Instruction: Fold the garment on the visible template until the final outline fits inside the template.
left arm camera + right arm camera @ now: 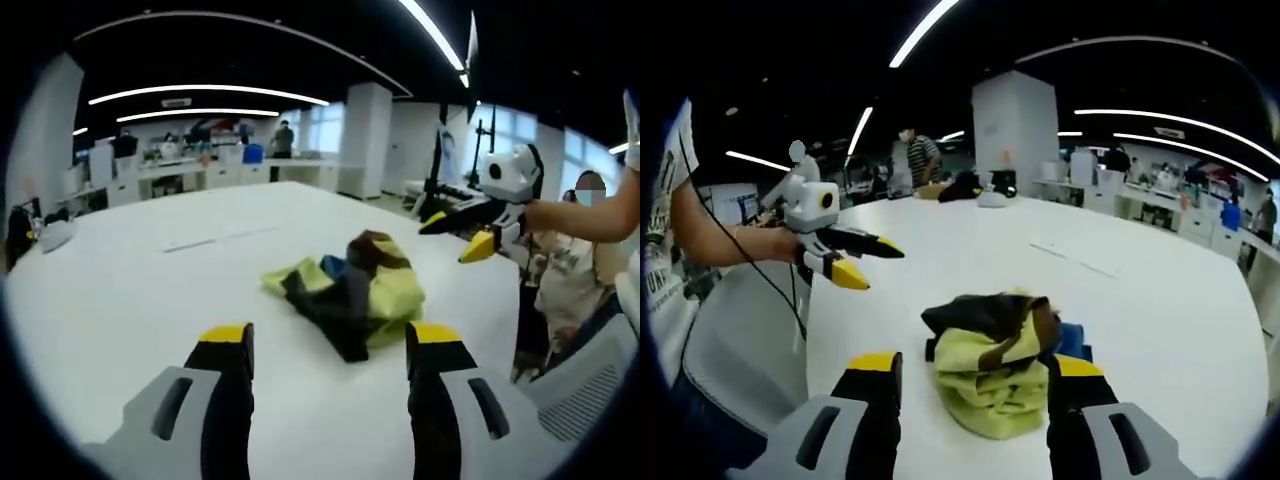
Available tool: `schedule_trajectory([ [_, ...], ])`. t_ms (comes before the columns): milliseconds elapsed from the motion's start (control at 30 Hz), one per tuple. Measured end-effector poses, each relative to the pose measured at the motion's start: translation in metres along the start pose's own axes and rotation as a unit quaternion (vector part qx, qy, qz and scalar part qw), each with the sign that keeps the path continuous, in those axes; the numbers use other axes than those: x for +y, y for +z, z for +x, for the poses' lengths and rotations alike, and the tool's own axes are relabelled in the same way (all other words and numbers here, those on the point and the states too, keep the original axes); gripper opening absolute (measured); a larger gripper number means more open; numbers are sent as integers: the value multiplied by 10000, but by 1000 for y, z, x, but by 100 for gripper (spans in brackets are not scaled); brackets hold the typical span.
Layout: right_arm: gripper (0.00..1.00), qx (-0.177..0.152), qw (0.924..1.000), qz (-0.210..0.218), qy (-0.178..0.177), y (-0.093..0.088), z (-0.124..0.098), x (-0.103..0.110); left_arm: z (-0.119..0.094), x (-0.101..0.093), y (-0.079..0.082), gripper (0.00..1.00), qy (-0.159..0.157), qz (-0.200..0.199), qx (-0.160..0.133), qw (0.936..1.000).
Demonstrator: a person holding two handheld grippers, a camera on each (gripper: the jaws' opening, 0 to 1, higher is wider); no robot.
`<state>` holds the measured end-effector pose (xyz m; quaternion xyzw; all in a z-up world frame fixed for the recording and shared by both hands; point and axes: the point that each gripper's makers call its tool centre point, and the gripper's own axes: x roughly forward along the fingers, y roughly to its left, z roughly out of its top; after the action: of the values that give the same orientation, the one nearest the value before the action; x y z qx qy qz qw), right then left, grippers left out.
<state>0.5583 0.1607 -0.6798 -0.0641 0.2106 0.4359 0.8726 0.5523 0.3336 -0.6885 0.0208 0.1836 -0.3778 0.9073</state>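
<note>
A crumpled garment (350,290) in yellow-green, black, brown and blue lies in a heap on the white table (130,300). My left gripper (330,340) is open, its yellow-tipped jaws wide apart just short of the heap. To the right of the garment, my right gripper (455,235) hangs open above the table's edge, held by a hand. In the right gripper view the garment (990,375) lies right ahead of my open right gripper (975,365). The left gripper (875,265) hovers open at the left. Faint template lines (215,240) mark the table beyond the heap.
The table's edge runs close by the person (575,250) at the right, next to a grey chair (585,385). The faint lines (1075,258) also cross the table (1160,320) in the right gripper view. Desks, a white pillar (1015,125) and standing people are far behind.
</note>
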Motion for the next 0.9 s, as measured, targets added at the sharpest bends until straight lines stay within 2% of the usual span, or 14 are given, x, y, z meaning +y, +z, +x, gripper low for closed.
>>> schedule_trajectory([
  [167,53,48,9999,160,3,-3,10,-8,13,-5,-1,53,-181,11,78,9998],
  [400,49,30,9993,373,-62,-5,22,-19,34,-13,5,50,-393,-9,34,9992],
  [900,44,40,9972,747,-97,-13,36,-28,70,-20,3,32,-486,-146,107,9987],
])
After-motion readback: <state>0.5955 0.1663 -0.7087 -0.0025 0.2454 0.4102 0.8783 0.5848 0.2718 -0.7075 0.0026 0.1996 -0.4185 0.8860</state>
